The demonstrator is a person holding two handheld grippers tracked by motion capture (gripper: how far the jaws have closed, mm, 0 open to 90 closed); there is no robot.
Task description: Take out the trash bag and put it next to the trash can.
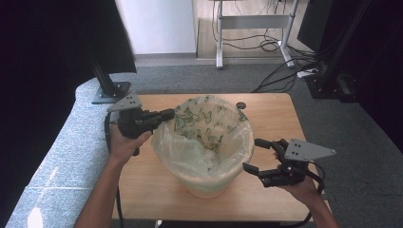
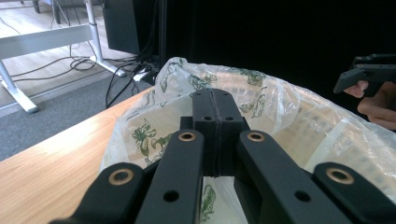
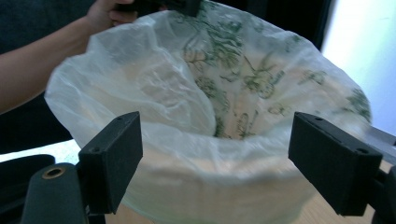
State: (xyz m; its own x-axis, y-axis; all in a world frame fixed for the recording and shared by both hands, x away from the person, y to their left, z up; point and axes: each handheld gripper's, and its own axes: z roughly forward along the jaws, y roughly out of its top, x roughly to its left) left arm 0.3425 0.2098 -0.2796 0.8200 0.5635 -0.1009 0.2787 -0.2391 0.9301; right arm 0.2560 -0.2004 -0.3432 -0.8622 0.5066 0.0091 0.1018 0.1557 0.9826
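A pale bin [image 1: 209, 187] stands mid-table, lined with a clear plastic bag [image 1: 204, 137] printed with green butterflies. My left gripper [image 1: 170, 114] reaches the bag's far-left rim, and its jaws [image 2: 215, 95] are pressed together on the film there, which stands up around the tips. My right gripper [image 1: 252, 154] hovers at the bin's right side, wide open and apart from the bag. In the right gripper view its pads [image 3: 112, 158] frame the bag's near rim [image 3: 219, 140] with nothing between them. The left gripper view has the right gripper [image 2: 369, 70] beyond the bag [image 2: 280, 107].
The wooden table [image 1: 271, 118] carries a small dark disc [image 1: 241, 105] behind the bin. A black stand base [image 1: 110, 92] sits at the table's far-left corner. Cables [image 1: 285, 71] and metal desk legs [image 1: 252, 21] lie on the floor beyond.
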